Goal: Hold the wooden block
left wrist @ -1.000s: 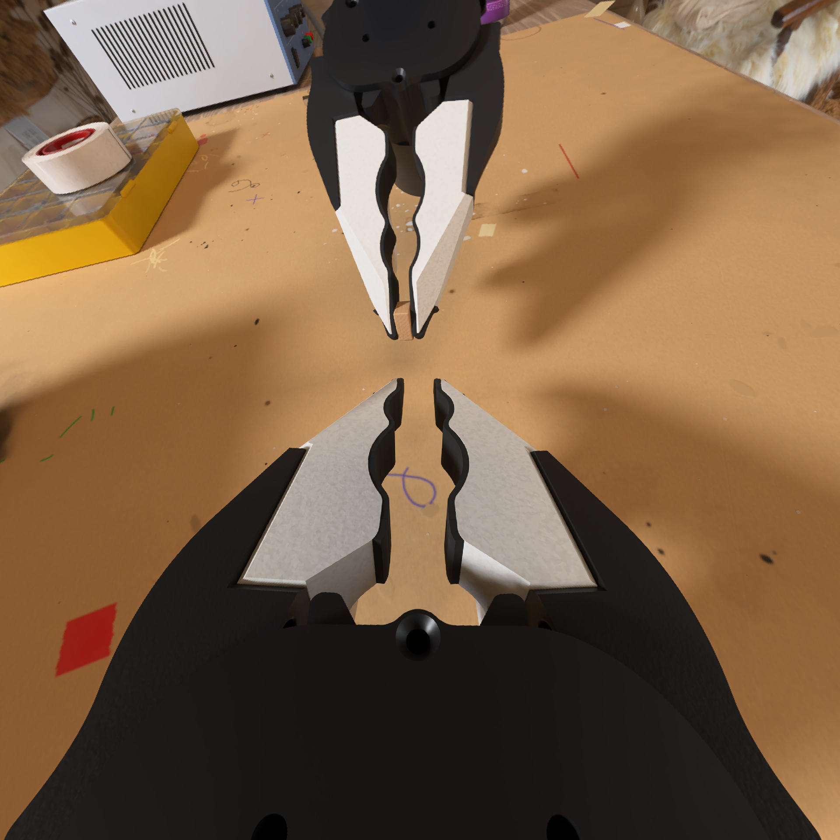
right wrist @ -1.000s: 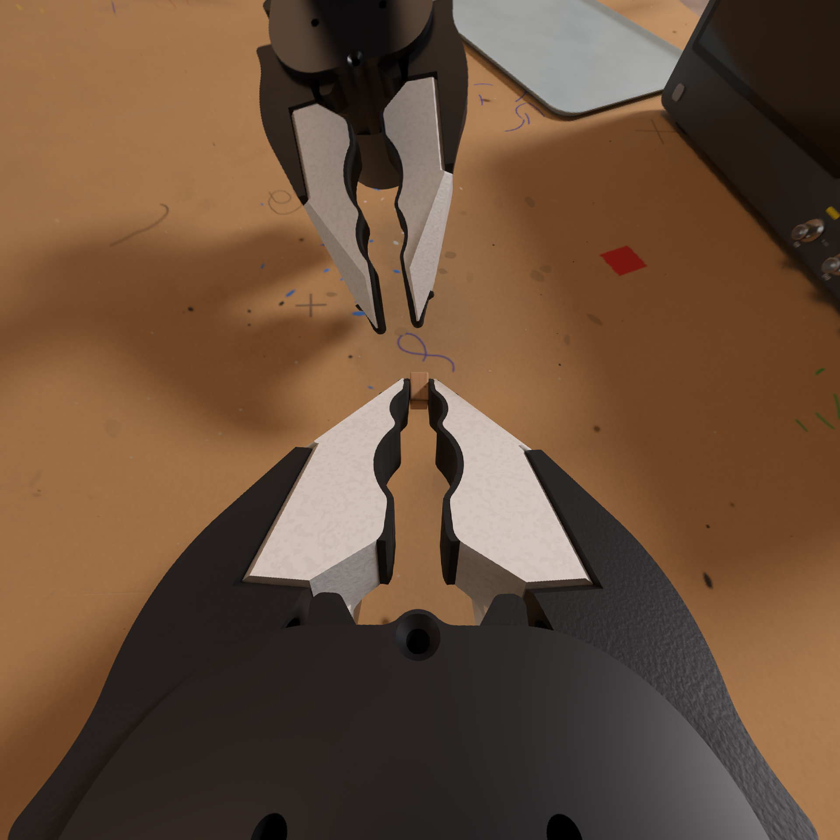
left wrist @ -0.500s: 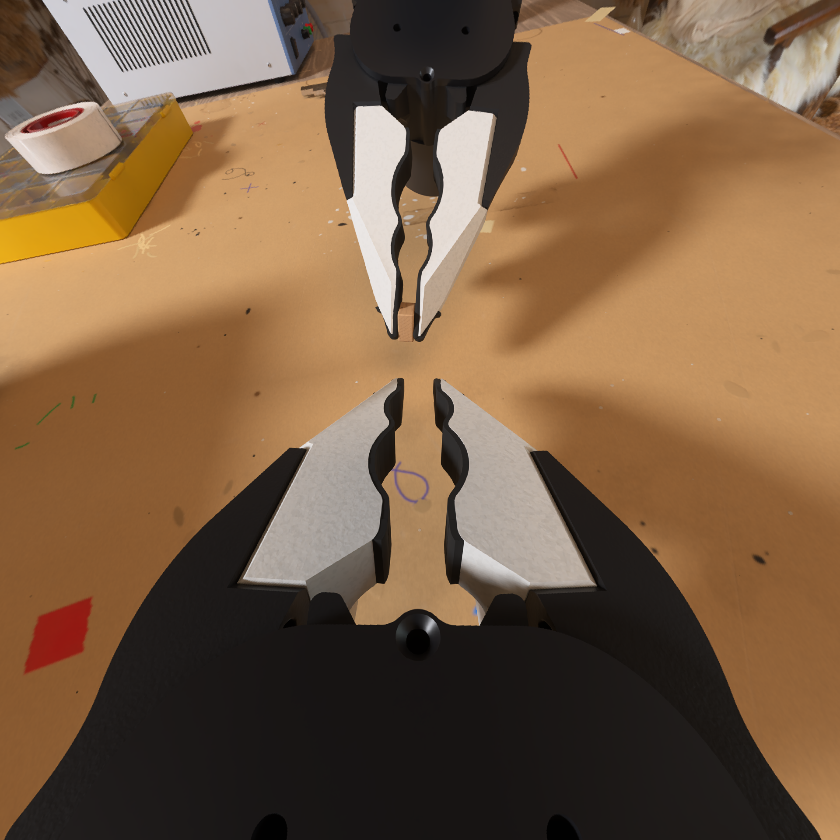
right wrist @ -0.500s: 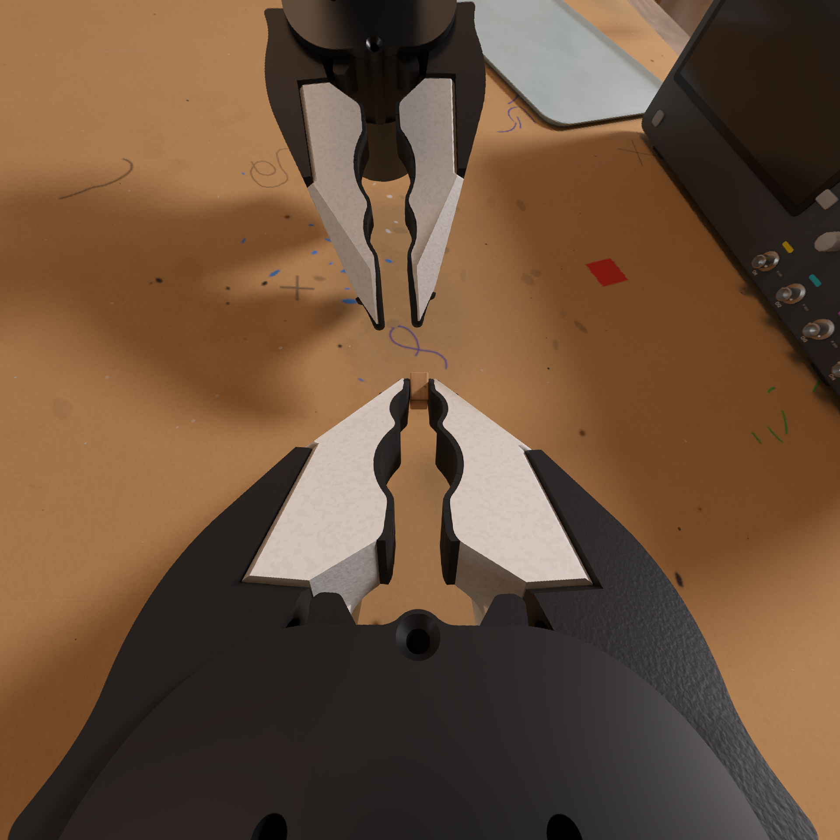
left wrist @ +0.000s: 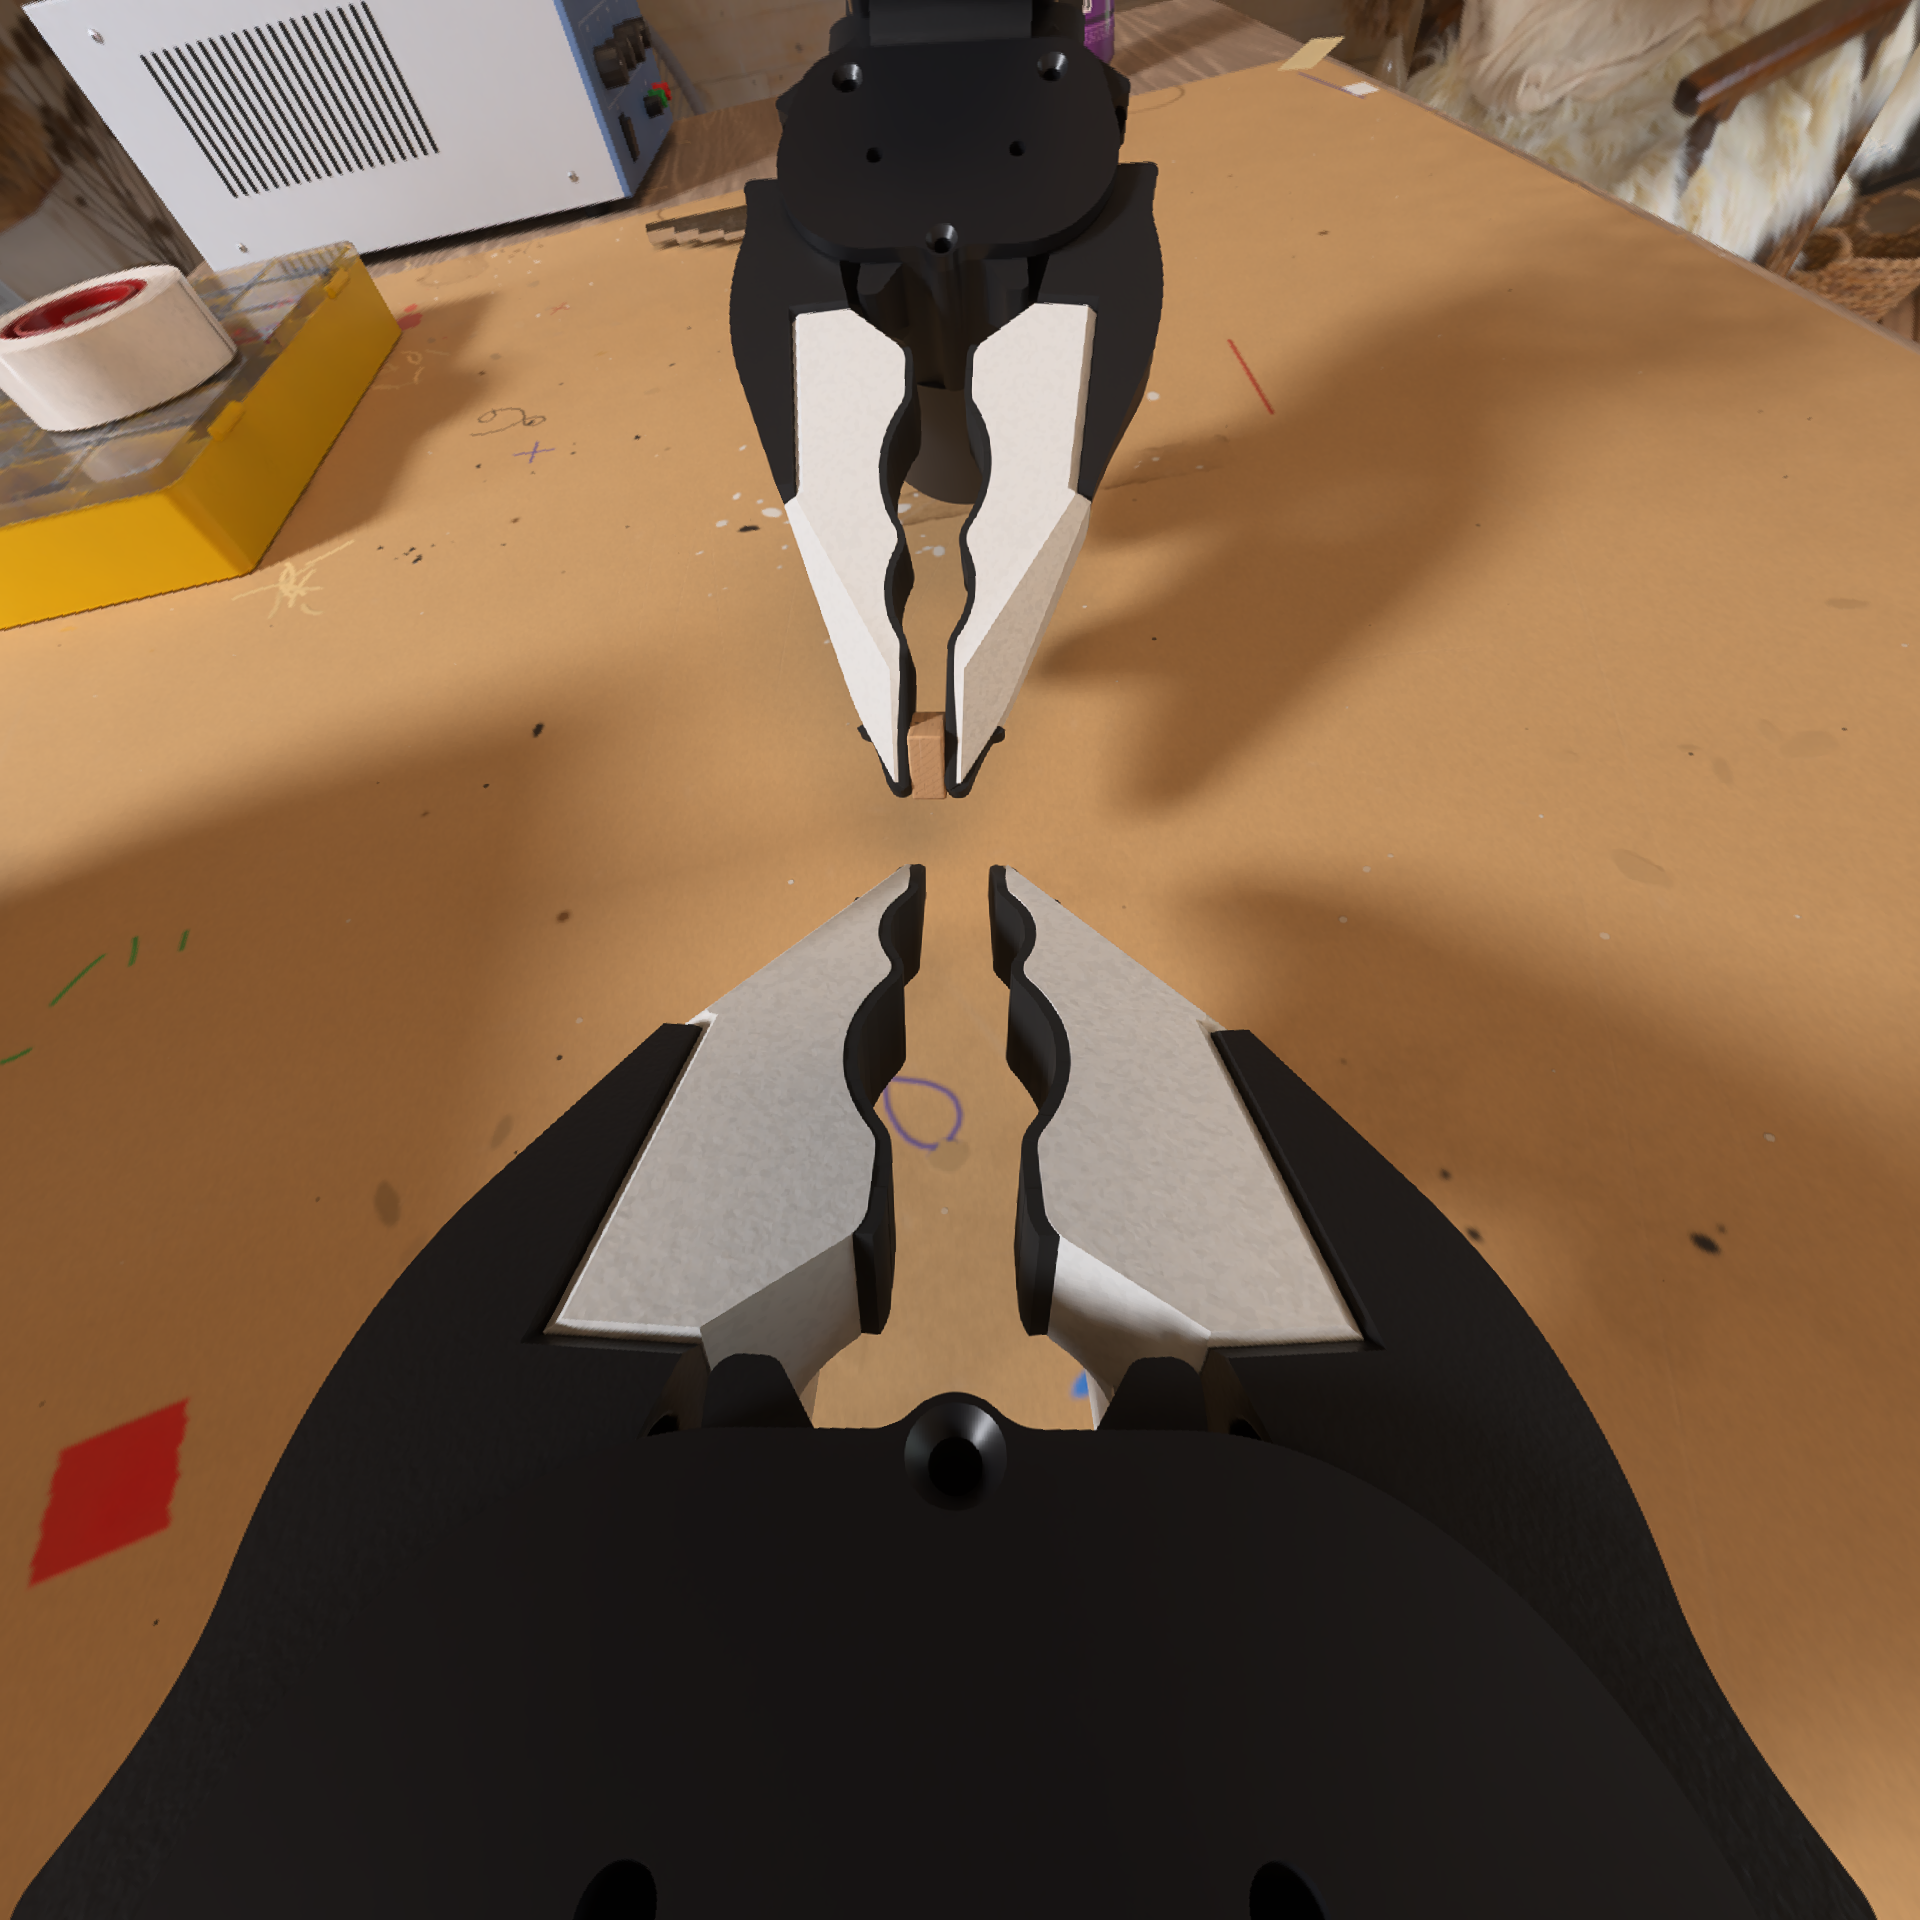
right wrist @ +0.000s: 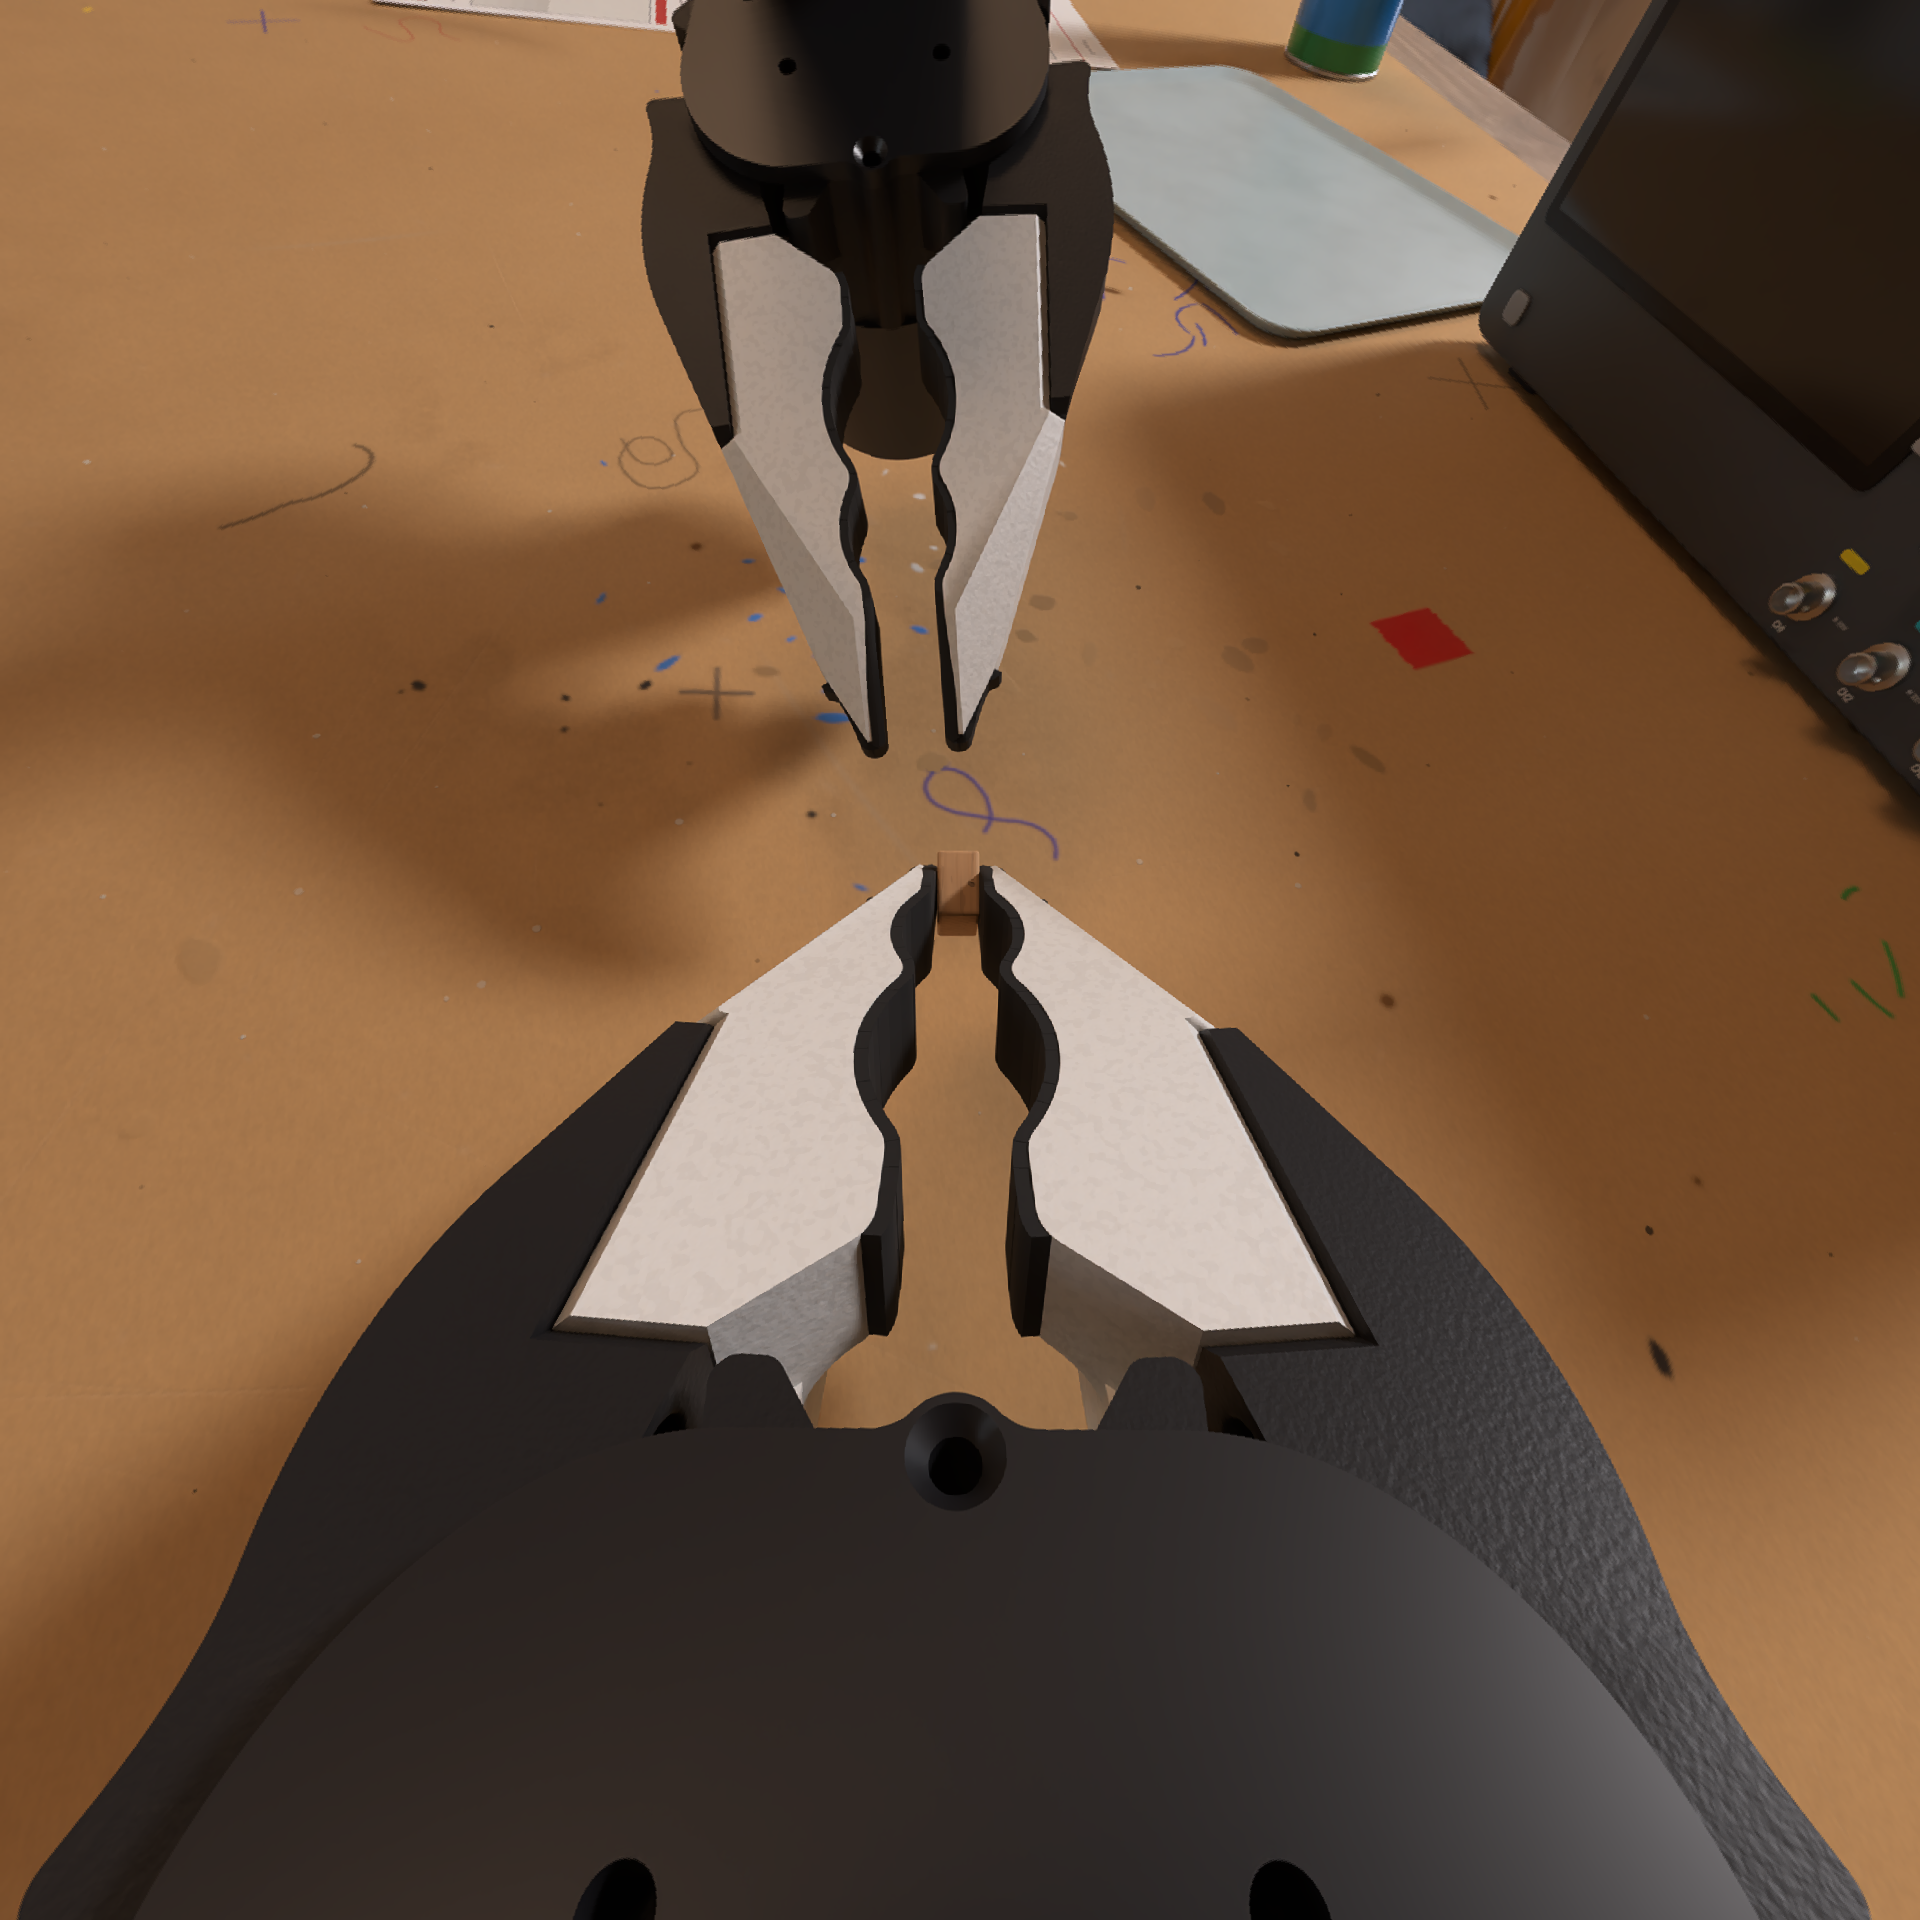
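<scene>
A small wooden block (right wrist: 957,891) sits between the fingertips of my right gripper (right wrist: 956,883), which is shut on it just above the brown table. It also shows in the left wrist view (left wrist: 926,753), pinched at the tips of the right gripper (left wrist: 928,779). My left gripper (left wrist: 954,878) faces it tip to tip, a short gap away. Its jaws stand slightly apart with nothing between them. The left gripper also shows in the right wrist view (right wrist: 914,743), just beyond the block.
A yellow box (left wrist: 197,488) carrying a roll of tape (left wrist: 109,348) and a white vented unit (left wrist: 343,114) stand at the far left. A black instrument with knobs (right wrist: 1745,343), a grey mat (right wrist: 1288,197) and a can (right wrist: 1340,36) lie behind the left gripper.
The right gripper keeps its hold on the block. Both grippers have shifted slightly over the table while staying tip to tip; the left gripper's gap has not changed.
</scene>
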You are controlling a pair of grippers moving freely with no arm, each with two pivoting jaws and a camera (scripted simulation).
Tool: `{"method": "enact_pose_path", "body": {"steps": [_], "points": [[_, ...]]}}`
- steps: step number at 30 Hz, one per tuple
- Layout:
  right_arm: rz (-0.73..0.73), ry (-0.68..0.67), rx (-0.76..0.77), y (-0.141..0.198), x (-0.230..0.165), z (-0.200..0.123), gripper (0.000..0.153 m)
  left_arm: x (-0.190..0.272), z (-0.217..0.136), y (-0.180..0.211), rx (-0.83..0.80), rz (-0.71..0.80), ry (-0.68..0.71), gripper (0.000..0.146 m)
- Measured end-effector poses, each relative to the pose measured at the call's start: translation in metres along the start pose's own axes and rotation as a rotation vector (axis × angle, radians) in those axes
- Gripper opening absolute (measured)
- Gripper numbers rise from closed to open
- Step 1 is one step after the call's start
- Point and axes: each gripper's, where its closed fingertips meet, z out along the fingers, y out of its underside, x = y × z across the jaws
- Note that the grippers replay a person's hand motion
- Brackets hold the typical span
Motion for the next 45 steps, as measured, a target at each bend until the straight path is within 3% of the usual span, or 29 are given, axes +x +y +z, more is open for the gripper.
{"method": "enact_pose_path", "body": {"steps": [45], "points": [[0.035, -0.019, 0.022, 0.0001, -0.0050, 0.0051, 0.007, 0.0056, -0.0022, 0.0026, -0.017, 0.000, 0.049, 0.012]]}}
